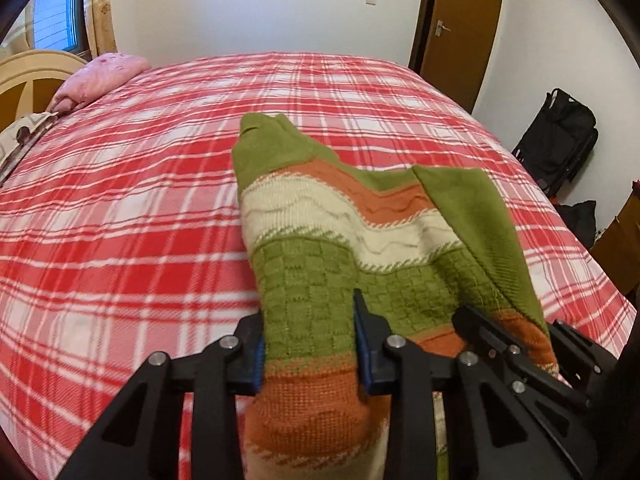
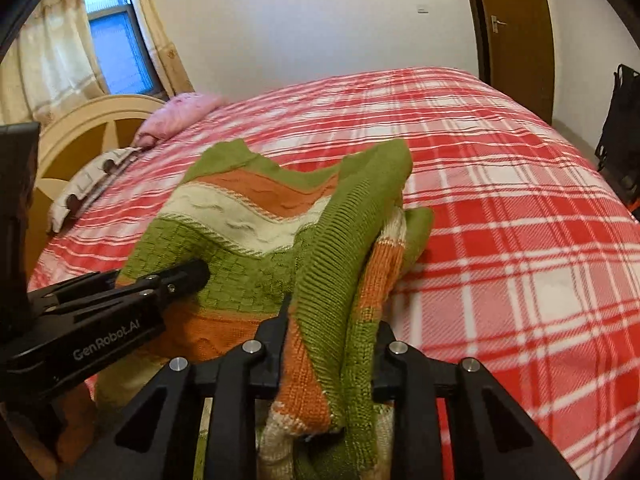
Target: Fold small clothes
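Nearest, clamped by the left gripper point(image 1: 310, 348) on the orange hem of the knitted sweater point(image 1: 320, 248), fabric bunched between the blue-padded fingers point(image 1: 366, 356). Just beside, pinched by the right gripper point(image 2: 330, 344) on a gathered green-and-orange fold of the same sweater point(image 2: 248, 216). Stretched away from both onto the red plaid bed cover point(image 1: 120, 208), near its front edge. Plenty of bare cover left, right and beyond. Far edge met by a white wall; pink pillow point(image 1: 100, 76) at the headboard point(image 2: 80, 128). Lower hem cut off behind the gripper frames; far sleeve folded under, shape unclear.
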`<action>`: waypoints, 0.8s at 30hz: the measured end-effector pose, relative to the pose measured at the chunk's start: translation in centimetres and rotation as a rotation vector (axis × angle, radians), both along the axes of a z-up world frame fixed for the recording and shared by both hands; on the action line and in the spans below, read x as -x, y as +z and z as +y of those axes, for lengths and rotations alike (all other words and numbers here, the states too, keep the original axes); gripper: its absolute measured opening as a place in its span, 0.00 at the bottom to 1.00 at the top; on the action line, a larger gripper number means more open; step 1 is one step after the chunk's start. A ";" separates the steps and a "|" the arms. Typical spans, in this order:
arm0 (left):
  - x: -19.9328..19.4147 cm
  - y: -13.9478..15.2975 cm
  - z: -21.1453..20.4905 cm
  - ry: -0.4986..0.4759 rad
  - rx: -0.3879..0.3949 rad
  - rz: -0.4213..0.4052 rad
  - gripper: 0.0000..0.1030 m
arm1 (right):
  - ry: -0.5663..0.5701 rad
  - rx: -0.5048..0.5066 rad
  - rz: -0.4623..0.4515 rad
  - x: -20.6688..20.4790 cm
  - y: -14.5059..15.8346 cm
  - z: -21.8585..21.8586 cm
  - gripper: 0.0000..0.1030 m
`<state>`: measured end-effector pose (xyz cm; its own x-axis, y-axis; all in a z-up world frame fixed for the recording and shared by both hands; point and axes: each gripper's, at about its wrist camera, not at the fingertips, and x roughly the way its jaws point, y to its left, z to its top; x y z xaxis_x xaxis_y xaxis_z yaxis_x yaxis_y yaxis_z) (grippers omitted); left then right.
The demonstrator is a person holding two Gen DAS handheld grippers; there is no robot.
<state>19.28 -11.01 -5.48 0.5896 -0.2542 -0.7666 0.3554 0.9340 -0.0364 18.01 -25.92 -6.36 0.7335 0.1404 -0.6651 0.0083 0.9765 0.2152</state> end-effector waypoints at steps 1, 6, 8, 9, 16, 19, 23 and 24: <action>0.6 0.2 0.6 0.004 -0.007 -0.001 0.34 | 0.006 -0.014 -0.002 0.6 0.2 0.5 0.26; 3.1 0.5 1.8 0.007 -0.065 -0.028 0.34 | 0.034 -0.036 -0.010 3.1 0.6 2.8 0.26; 4.0 0.4 2.2 0.004 -0.083 -0.032 0.34 | 0.034 -0.050 -0.003 4.0 0.5 3.2 0.26; 4.4 0.2 2.5 0.004 -0.083 -0.028 0.34 | 0.031 -0.065 0.002 4.6 0.4 3.2 0.26; 6.9 -0.6 3.7 -0.024 -0.066 0.003 0.34 | 0.024 -0.084 0.022 7.9 0.1 3.7 0.26; 7.7 -0.6 4.4 -0.022 -0.054 0.009 0.34 | 0.033 -0.083 0.020 8.5 0.4 4.4 0.26; 8.2 -0.2 6.1 0.005 -0.044 0.014 0.34 | 0.066 -0.078 0.012 8.9 0.8 6.0 0.26; 8.4 -0.1 6.6 0.013 -0.044 0.010 0.34 | 0.079 -0.077 0.009 8.9 0.9 6.6 0.26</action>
